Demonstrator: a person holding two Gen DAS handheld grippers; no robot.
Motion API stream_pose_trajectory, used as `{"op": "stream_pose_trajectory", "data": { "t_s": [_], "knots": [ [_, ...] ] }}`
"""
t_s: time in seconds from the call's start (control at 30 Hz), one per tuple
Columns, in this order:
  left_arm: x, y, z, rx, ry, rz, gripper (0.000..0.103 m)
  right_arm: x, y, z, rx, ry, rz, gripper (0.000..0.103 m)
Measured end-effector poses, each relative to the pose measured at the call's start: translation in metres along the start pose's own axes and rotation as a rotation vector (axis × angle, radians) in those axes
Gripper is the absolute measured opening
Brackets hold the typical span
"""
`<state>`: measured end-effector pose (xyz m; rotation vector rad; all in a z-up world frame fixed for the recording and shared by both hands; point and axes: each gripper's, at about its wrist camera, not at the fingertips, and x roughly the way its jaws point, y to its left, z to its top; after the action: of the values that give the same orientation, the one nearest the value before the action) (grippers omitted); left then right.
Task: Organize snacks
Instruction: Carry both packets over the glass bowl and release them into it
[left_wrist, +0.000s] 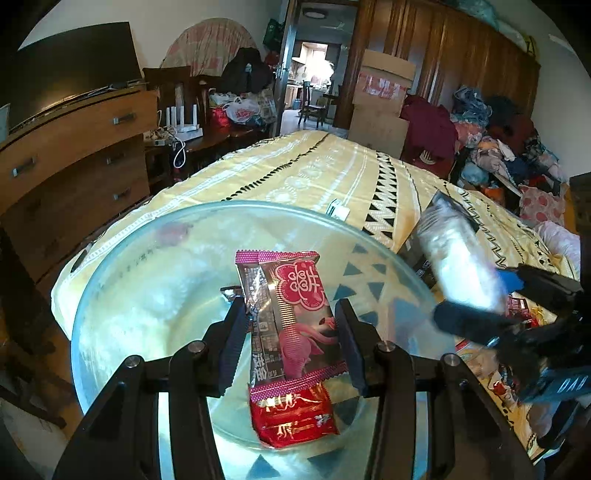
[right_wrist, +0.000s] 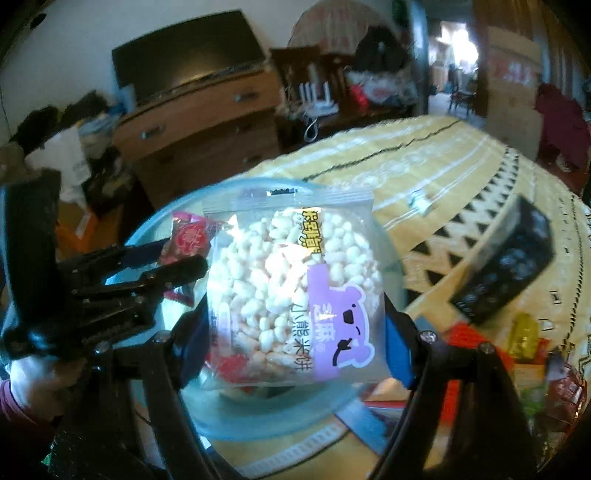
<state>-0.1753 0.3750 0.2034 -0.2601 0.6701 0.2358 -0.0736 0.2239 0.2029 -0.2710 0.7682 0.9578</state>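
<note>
Both grippers hang over the clear glass bowl (left_wrist: 122, 295) on the yellow patterned cloth (left_wrist: 332, 170) — the left gripper (left_wrist: 291, 332) clamps a pink foil snack packet (left_wrist: 291, 314), the right gripper (right_wrist: 295, 332) a clear rice-cake bag (right_wrist: 291, 291) — apparently poised to drop them in.

We hold a clear rice-cake packet (right_wrist: 291, 291) clamped in our right gripper (right_wrist: 295, 332) above the glass bowl (right_wrist: 391, 236). Our left gripper (right_wrist: 162, 264), at the left, pinches a red snack packet (right_wrist: 188, 236) over the bowl's rim.
</note>
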Motion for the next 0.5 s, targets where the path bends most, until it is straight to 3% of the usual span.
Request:
{"op": "stream_pose_trajectory", "data": {
  "t_s": [0.5],
  "knots": [
    [0.006,0.018,-0.007,-0.028,0.020,-0.002,0.049,0.021,0.013,0.002,0.000,0.063,0.000,0.079]
  ]
}}
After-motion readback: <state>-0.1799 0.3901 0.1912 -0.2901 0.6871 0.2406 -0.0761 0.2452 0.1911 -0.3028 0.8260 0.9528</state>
